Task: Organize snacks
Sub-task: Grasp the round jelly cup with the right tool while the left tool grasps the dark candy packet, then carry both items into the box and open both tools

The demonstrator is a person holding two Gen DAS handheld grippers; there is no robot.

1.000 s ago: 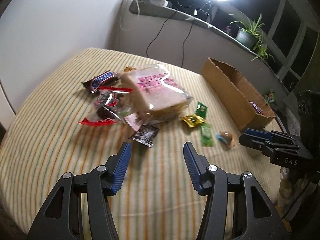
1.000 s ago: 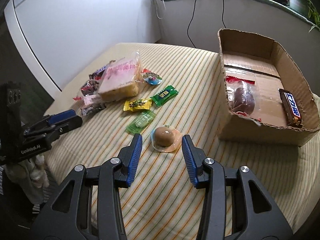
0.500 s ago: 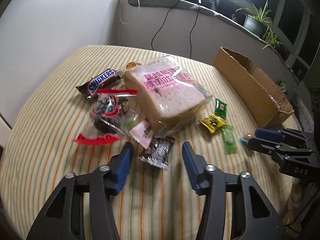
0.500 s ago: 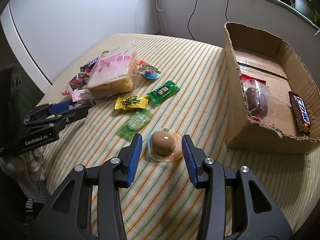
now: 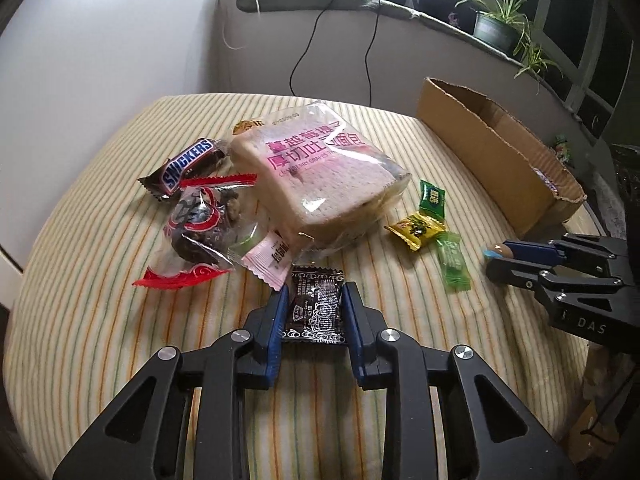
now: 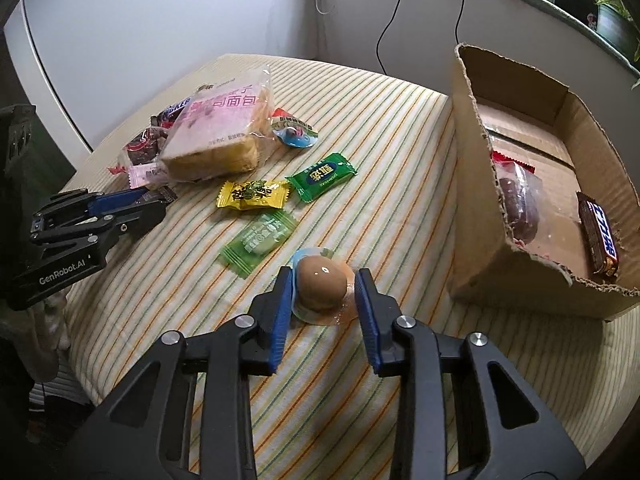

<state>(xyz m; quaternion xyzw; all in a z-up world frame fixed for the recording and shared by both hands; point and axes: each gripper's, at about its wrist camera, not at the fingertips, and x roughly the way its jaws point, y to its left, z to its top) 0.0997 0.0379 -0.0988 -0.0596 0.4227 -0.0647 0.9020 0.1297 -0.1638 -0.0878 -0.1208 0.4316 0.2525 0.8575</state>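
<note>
Black sachet (image 5: pixel 316 306) pinched by left gripper (image 5: pixel 314 300), edges touching.

left gripper (image 5: pixel 314 300) closed on black packet (image 5: pixel 317 307), right gripper (image 6: pixel 325 289) narrowed around egg (image 6: pixel 322 283)

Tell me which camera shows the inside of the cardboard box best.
The right wrist view: it looks into the cardboard box, showing a Snickers bar and a clear-bagged dark snack. The left wrist view shows only the box's outer side wall.
</note>
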